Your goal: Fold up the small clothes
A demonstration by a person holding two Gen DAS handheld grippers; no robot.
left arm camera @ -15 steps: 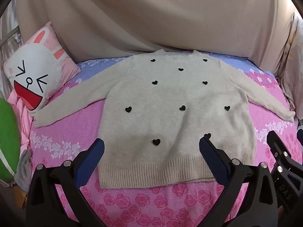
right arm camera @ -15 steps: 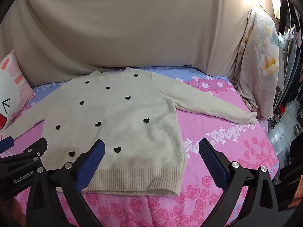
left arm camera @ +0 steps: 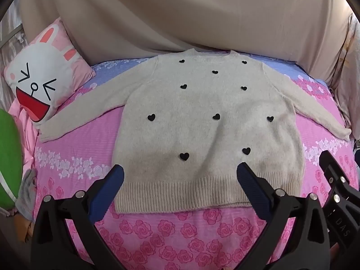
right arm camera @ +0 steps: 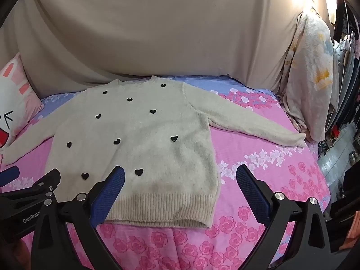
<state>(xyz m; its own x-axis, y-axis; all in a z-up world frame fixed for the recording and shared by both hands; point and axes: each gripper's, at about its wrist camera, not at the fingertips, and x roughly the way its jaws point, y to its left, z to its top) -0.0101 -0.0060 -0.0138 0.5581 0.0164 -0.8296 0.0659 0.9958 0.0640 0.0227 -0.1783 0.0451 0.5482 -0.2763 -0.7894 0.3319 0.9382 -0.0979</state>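
Cream knit sweater [left arm camera: 209,121], dotted with black hearts, lies flat and face up on the pink rose-print sheet [left arm camera: 157,231], both sleeves spread outward and its ribbed hem nearest the cameras. Left gripper [left arm camera: 180,175] hangs above the hem with its blue pads wide apart and nothing between them; from its own view the pads frame the lower middle of the sweater without touching it. Right gripper [right arm camera: 180,175] is likewise fully spread and empty, poised over the sweater's lower right corner, one pad above the knit and the other above bare sheet. Each gripper shows at the edge of the other's view, side by side and near each other. A rabbit cushion [left arm camera: 42,78] sits at the left by the sleeve cuff, which appears to touch it, though the fisheye edge leaves this uncertain. A beige drape [left arm camera: 180,18] backs the bed. Compared with half a second ago, the sweater, both grippers and their spread match; no shift is visible.
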